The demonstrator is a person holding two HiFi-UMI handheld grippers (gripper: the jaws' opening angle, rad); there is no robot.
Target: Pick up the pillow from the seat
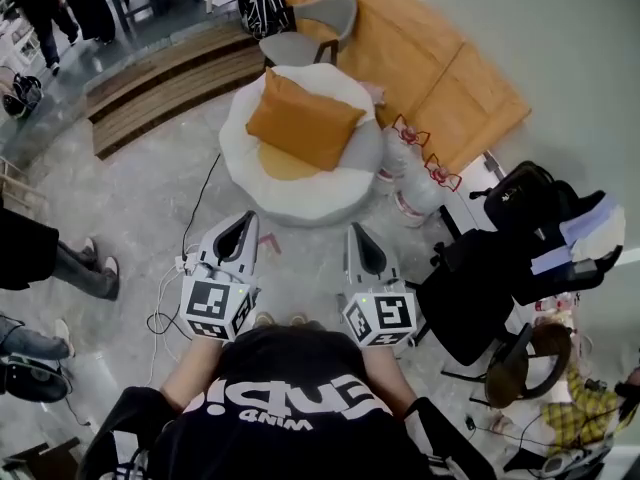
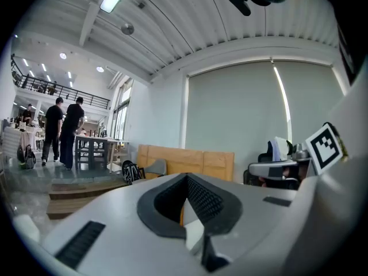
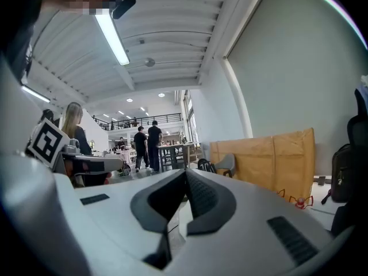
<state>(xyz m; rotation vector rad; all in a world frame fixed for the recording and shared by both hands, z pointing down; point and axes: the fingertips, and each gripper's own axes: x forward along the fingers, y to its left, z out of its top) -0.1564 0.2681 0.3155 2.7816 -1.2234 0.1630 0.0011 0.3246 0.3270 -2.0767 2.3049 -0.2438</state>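
Observation:
An orange square pillow (image 1: 303, 118) lies tilted on a round white and grey seat (image 1: 300, 200) on the floor ahead of me. My left gripper (image 1: 243, 220) is held low in front of my body, short of the seat's near left rim, with its jaws together and nothing between them. My right gripper (image 1: 356, 232) is level with it, near the seat's right side, also shut and empty. In the left gripper view the jaws (image 2: 187, 177) meet at a point; the right gripper view shows the same (image 3: 185, 171). Neither gripper touches the pillow.
Orange-brown boards (image 1: 440, 68) lean against the wall behind the seat. A grey chair (image 1: 318, 26) with a black bag (image 1: 264, 8) stands at the back. Water bottles (image 1: 408, 158) stand right of the seat. A black chair with bags (image 1: 525, 233) is at right, with cables (image 1: 180, 268) and people's legs (image 1: 70, 263) at left.

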